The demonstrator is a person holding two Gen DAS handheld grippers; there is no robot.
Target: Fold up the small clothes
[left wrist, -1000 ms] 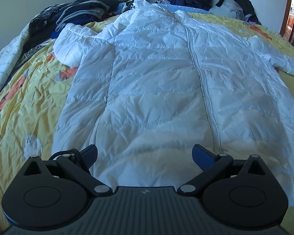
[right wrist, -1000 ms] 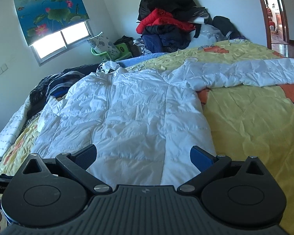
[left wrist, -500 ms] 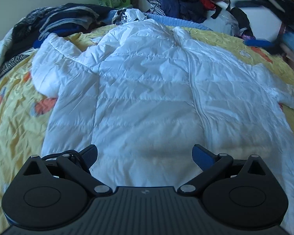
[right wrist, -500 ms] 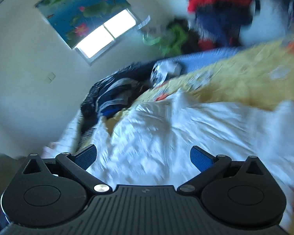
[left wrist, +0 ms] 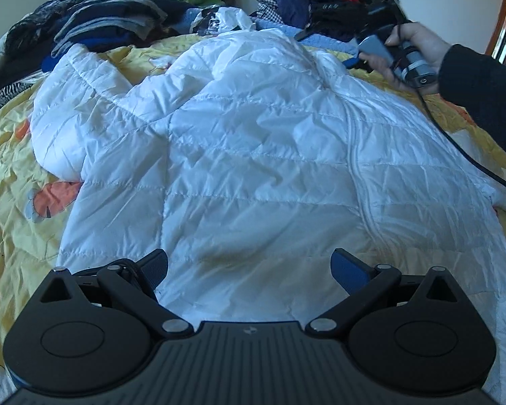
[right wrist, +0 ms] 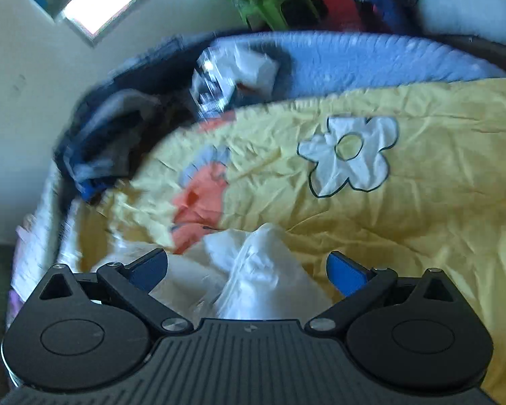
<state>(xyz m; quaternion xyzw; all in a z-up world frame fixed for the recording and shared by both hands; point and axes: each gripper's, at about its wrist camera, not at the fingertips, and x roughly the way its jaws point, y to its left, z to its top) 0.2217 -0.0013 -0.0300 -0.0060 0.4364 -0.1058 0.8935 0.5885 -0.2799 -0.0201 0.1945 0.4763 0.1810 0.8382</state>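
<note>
The white puffer jacket [left wrist: 253, 155] lies face up on the bed's yellow quilt [left wrist: 13, 209], its long axis running straight away from the left gripper [left wrist: 249, 268]: hem nearest, just below and between the jaws, collar at the far end, the zipper [left wrist: 357, 168] running lengthwise a little to the right of the jaw gap. One sleeve [left wrist: 60, 108] is bunched up ahead and to the left. The left gripper hovers low over the hem with its jaws wide apart and nothing between them. Far ahead and to the right, the person's right hand [left wrist: 411, 50], in a dark cuff, holds the right gripper [right wrist: 248, 268] above the collar end, pointing down toward the bed. In the right wrist view, that gripper's jaws also stand apart; a peak of white jacket fabric [right wrist: 259, 270] rises between them, though it is unclear whether either pad touches it. Beyond the jaws lies the quilt's white flower print [right wrist: 350, 158], then a blue blanket [right wrist: 371, 57] and a blurred pile of dark clothes [right wrist: 111, 135].
</note>
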